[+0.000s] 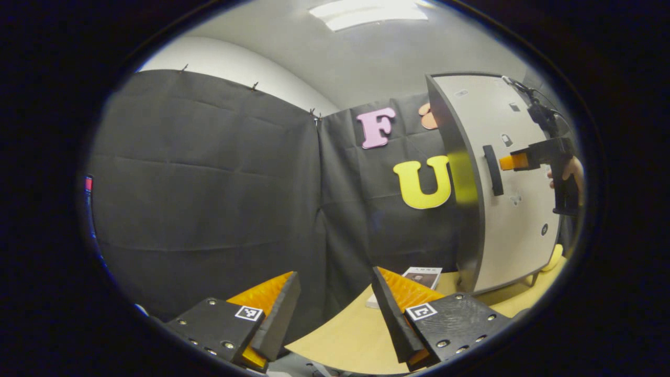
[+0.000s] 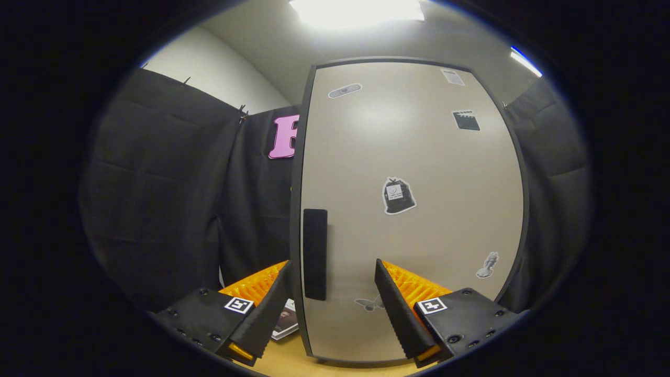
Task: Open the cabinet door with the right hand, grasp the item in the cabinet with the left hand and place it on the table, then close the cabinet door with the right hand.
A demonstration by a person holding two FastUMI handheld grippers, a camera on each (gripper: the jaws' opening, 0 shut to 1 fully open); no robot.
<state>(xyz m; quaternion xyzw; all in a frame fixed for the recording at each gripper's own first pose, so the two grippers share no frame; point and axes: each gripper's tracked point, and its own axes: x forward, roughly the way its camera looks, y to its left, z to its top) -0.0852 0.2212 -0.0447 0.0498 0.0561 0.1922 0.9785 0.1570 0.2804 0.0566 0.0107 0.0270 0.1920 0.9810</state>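
I note the cabinet point(image 2: 413, 209) standing on the table point(image 1: 345, 335) with its door shut, my right gripper point(image 2: 332, 309) spread wide before the handle point(image 2: 315, 254), my left gripper point(image 1: 335, 309) likewise released and empty, a booklet point(image 1: 419, 280) lying beside the cabinet's foot.

Left gripper point(image 1: 335, 309) and right gripper point(image 2: 332, 306) gape wide, holding nothing

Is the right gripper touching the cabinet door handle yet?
Apart. The left gripper view shows the right gripper from the side, with a strip of door between its tip and the handle.
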